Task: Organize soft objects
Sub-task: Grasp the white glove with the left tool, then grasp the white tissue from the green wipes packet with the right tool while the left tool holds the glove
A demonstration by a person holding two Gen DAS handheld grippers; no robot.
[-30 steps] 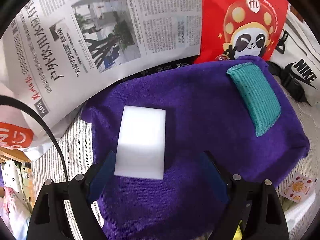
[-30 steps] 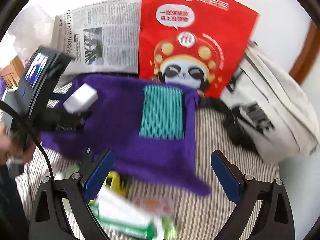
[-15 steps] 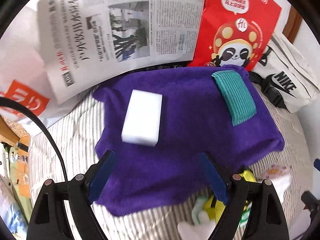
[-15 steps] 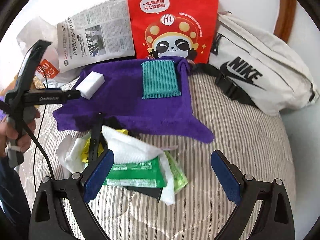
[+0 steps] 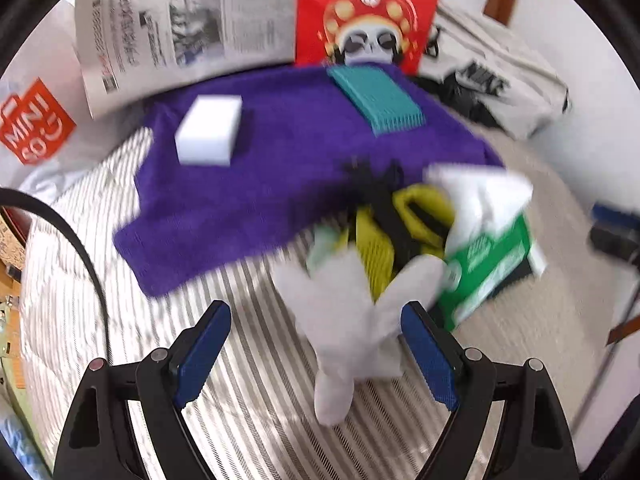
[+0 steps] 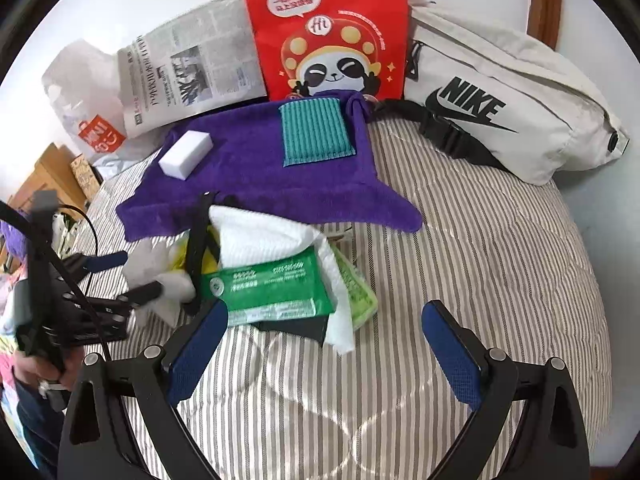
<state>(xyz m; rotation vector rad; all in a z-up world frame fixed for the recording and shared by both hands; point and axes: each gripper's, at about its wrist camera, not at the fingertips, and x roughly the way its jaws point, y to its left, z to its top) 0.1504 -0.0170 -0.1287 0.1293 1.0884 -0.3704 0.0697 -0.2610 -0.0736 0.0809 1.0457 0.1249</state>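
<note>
My left gripper [image 5: 316, 344] is wide open and holds nothing. A soft white plush thing [image 5: 352, 320] lies between its fingers on the striped bed [image 5: 240, 360], at the near side of the pile. The picture is blurry, so I cannot tell if a finger touches it. I think it is light and squishy, so I would pinch its fat middle, not the thin floppy end.

My right gripper [image 6: 324, 344] is wide open too, and empty. Its left finger [image 6: 198, 344] sits just in front of the green wipes pack [image 6: 268, 284]. That pack looks smooth and may slip.

Farther back, a purple towel [image 6: 248, 184] lies toward the far edge of the bed. A white sponge [image 6: 185, 154] sits on its left part, and a teal cloth [image 6: 316, 130] sits on its far part.
</note>
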